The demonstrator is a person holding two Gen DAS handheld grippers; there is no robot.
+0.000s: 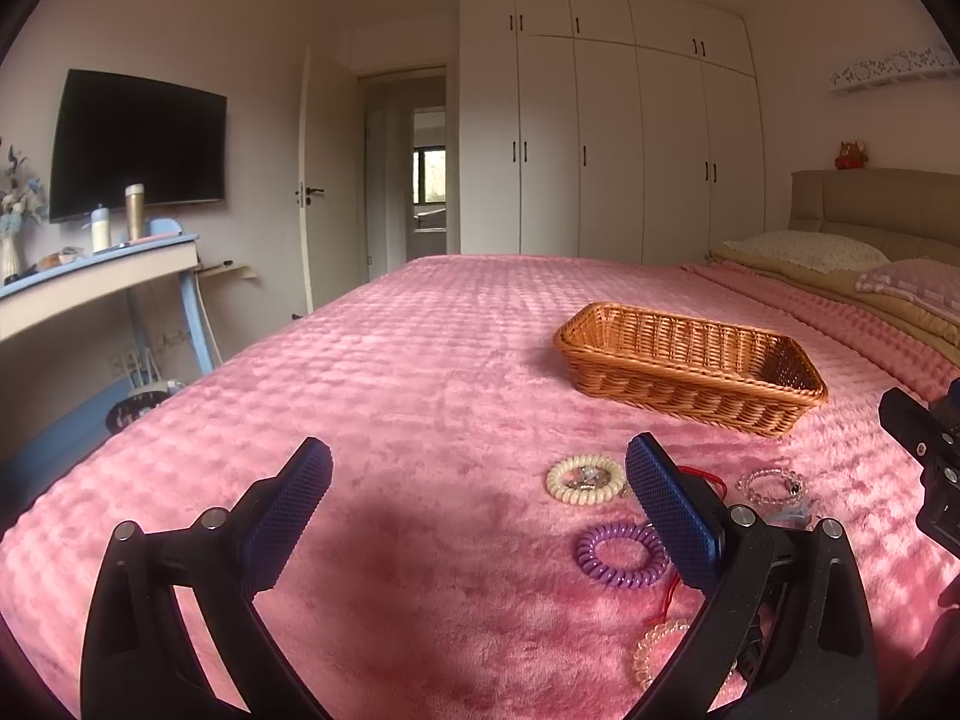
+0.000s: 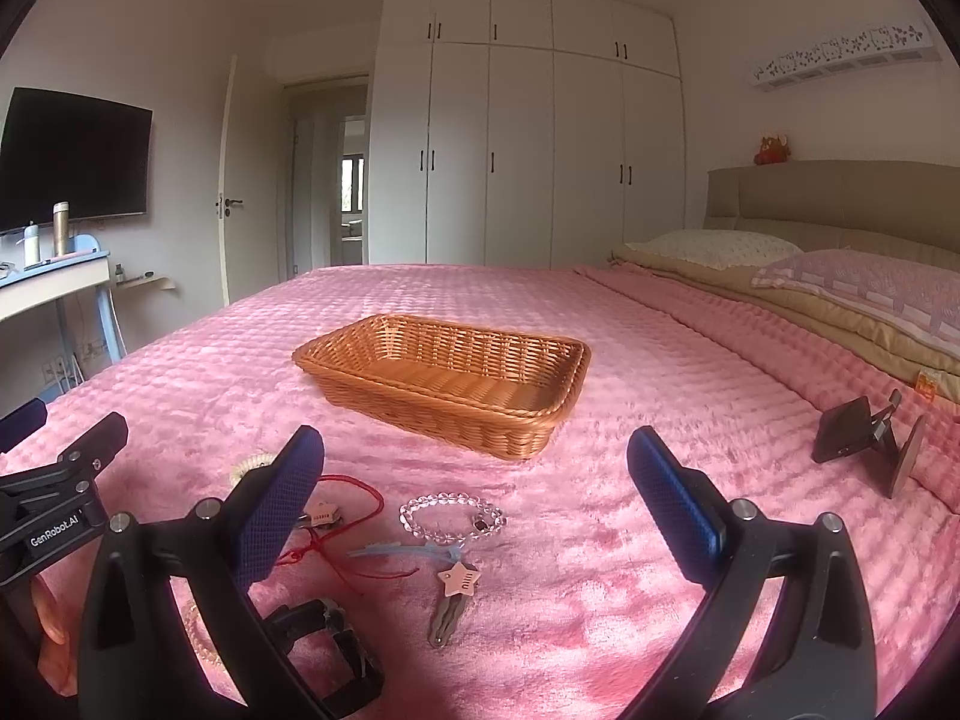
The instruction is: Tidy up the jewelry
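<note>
While both tools hover over the pink plush bedspread (image 2: 630,360), the left gripper (image 1: 477,474) and right gripper (image 2: 474,462) stand wide apart, holding nothing. Oblong woven wicker basket (image 2: 444,414) sits mid-bed (nothing visible inside). Just in front of it lie a clear bead bracelet (image 2: 453,517), purple coil hair tie (image 1: 621,555), cream coil tie (image 1: 585,479), red cord (image 2: 354,516) and a star-topped hair clip (image 2: 453,600).

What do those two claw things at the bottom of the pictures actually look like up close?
Both are alike. The left gripper and the right gripper each have two curved black plastic arms with silver screw heads, tipped with flat blue pads textured like fine mesh. The left one's black body carries white "GenRobot.AI" lettering. No cables or sleeves show.
</note>
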